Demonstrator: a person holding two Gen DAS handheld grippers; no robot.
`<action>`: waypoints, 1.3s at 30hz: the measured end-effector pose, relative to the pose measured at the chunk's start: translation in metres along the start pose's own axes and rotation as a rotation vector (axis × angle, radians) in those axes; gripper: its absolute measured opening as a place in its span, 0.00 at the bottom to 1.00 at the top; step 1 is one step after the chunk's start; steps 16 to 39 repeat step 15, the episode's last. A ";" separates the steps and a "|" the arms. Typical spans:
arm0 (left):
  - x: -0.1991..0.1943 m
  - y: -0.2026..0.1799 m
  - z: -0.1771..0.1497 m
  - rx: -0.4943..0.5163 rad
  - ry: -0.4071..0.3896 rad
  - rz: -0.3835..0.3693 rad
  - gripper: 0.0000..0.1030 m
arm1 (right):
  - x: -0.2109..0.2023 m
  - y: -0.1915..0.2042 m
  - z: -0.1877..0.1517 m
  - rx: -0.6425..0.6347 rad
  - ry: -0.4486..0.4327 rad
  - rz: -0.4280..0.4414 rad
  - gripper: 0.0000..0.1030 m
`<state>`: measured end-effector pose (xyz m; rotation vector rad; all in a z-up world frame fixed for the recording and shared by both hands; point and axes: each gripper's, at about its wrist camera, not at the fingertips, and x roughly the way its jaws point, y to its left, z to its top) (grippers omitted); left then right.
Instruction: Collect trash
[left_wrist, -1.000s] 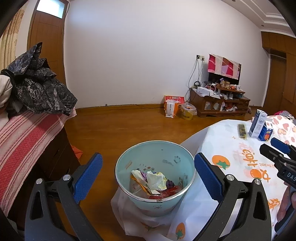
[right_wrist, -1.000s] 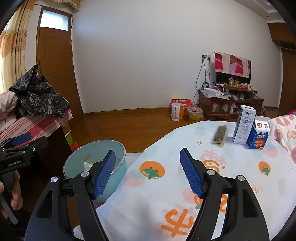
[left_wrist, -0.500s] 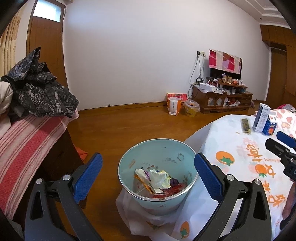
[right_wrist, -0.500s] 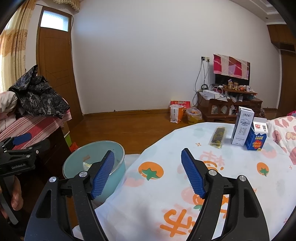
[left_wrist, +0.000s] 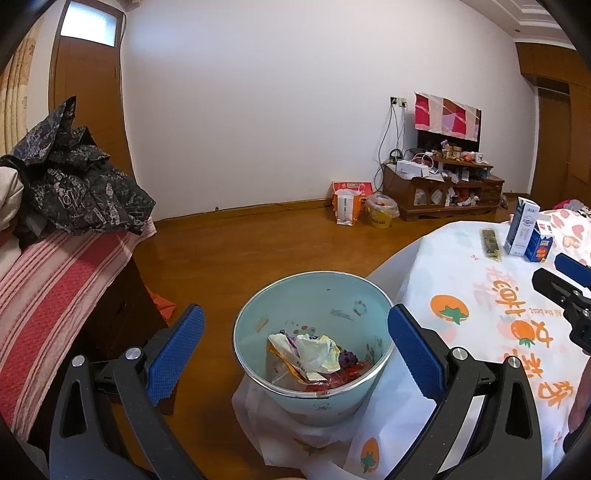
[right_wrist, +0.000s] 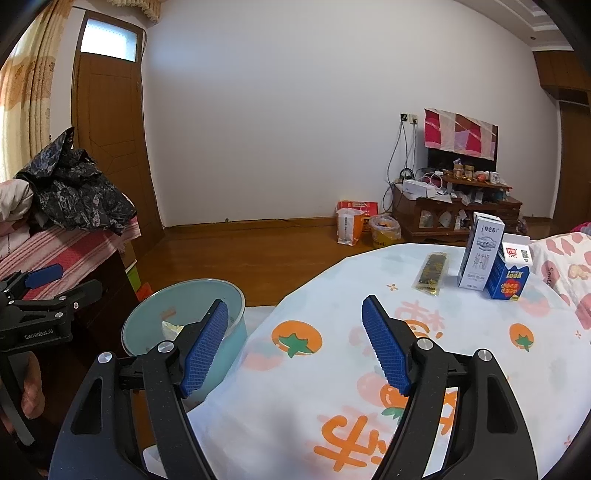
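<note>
A pale blue trash bin (left_wrist: 314, 402) stands on the floor beside the table, with crumpled wrappers (left_wrist: 314, 350) inside. My left gripper (left_wrist: 295, 343) is open and empty, held above and in front of the bin. My right gripper (right_wrist: 295, 343) is open and empty over the table's near edge; the bin (right_wrist: 236, 332) is at its left. On the table stand a white milk carton (right_wrist: 480, 254), a blue juice carton (right_wrist: 508, 275) and a flat dark snack packet (right_wrist: 433, 273). They also show in the left wrist view: carton (left_wrist: 522, 227), blue carton (left_wrist: 540, 242), packet (left_wrist: 490, 243).
The table wears a white cloth with orange fruit prints (right_wrist: 369, 369). A red striped bed (left_wrist: 48, 288) with a black jacket (left_wrist: 74, 184) is at the left. A wooden TV cabinet (right_wrist: 454, 210) and bags (right_wrist: 349, 225) stand at the far wall.
The left gripper has drawn slightly back and up from the bin. The right gripper has shifted a little; both stay open and empty.
</note>
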<state>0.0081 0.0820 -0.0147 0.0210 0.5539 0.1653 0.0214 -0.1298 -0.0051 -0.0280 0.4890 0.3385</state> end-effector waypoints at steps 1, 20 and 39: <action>0.000 0.000 -0.001 0.003 0.002 0.000 0.94 | 0.001 -0.001 0.000 0.001 0.002 -0.001 0.72; 0.007 -0.001 -0.004 -0.005 0.037 -0.044 0.94 | 0.014 -0.103 -0.012 0.095 0.116 -0.223 0.81; 0.007 -0.001 -0.004 -0.005 0.037 -0.044 0.94 | 0.014 -0.103 -0.012 0.095 0.116 -0.223 0.81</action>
